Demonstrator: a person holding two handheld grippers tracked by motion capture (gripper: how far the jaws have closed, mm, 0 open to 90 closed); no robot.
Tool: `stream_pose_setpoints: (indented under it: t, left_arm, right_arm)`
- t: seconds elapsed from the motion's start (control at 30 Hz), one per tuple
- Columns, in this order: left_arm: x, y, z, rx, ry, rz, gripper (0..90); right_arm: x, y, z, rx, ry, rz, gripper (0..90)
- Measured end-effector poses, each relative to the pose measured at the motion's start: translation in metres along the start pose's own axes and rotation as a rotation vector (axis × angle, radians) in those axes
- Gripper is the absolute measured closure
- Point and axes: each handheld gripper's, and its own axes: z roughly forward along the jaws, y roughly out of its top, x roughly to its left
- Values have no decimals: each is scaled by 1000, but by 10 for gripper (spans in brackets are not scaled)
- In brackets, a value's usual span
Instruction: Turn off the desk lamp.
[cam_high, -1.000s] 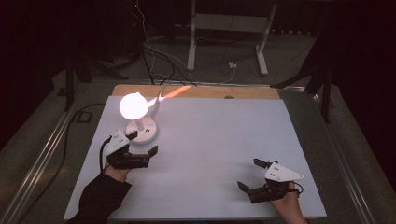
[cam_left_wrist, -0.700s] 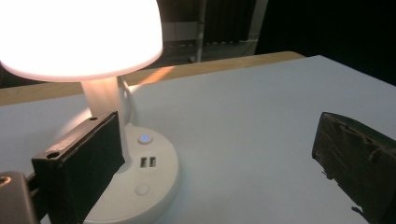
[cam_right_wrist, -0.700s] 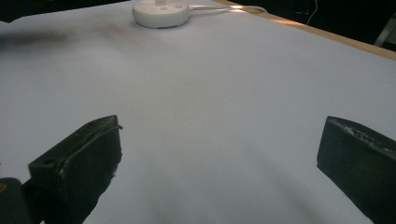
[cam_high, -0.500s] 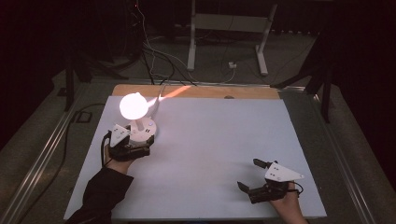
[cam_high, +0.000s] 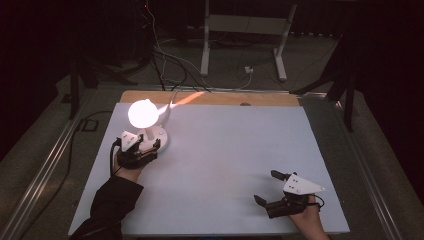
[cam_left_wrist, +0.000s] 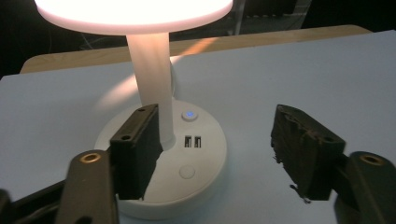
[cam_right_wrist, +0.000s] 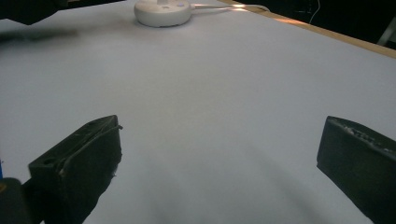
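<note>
1. High view: my left gripper (cam_high: 150, 145) has crept forward over the last second and now sits right at the base of the lit desk lamp (cam_high: 148, 122), at the far left of the white table top (cam_high: 235, 150). A second ago it was just short of the base. I take that to mean the approach is done and the button press or grasp comes next. My right gripper (cam_high: 267, 189) hasn't moved; it rests near the front right edge, jaws spread.

2. Left gripper view: jaws wide, holding nothing. One jaw overlaps the lamp stem (cam_left_wrist: 149, 79); the other hangs beside the round base (cam_left_wrist: 187, 158). The blue-lit button (cam_left_wrist: 189, 114), two USB ports (cam_left_wrist: 192, 141) and a plain round button (cam_left_wrist: 187, 171) face me.

3. Right gripper view: jaws wide over bare white surface, the lamp base (cam_right_wrist: 162, 10) well off.

4. Surroundings: wooden strip (cam_high: 210, 97) at the table's far edge, cables (cam_high: 170, 60) and a metal stand (cam_high: 245, 45) on a dim floor.
</note>
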Motion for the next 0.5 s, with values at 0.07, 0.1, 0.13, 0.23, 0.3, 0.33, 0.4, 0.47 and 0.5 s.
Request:
stream_pose_setpoints:
  t: [0.07,0.1,0.13,0.23,0.3,0.33,0.4,0.47,0.5]
  left_arm:
    - [1,-1,1,9,4,2,442]
    - [1,-1,2,9,8,3,472]
    - [2,-1,3,11,13,5,512]
    - [4,-2,5,21,28,8,585]
    - [6,-4,7,25,34,2,628]
    - [6,-5,8,28,39,4,654]
    - [7,-6,9,31,39,9,699]
    - [7,-6,10,38,46,22,732]
    - [8,-6,11,39,45,23,740]
  right_arm:
    - [0,0,0,0,0,0,0]
    - [0,0,0,0,0,0,0]
    - [0,0,0,1,1,1,0]
    - [0,0,0,2,2,0,0]
    - [0,0,0,2,2,-1,0]
    - [0,0,0,2,2,0,0]
    - [0,0,0,2,3,2,0]
    - [0,0,1,3,5,1,0]
    - [0,0,1,4,6,0,0]
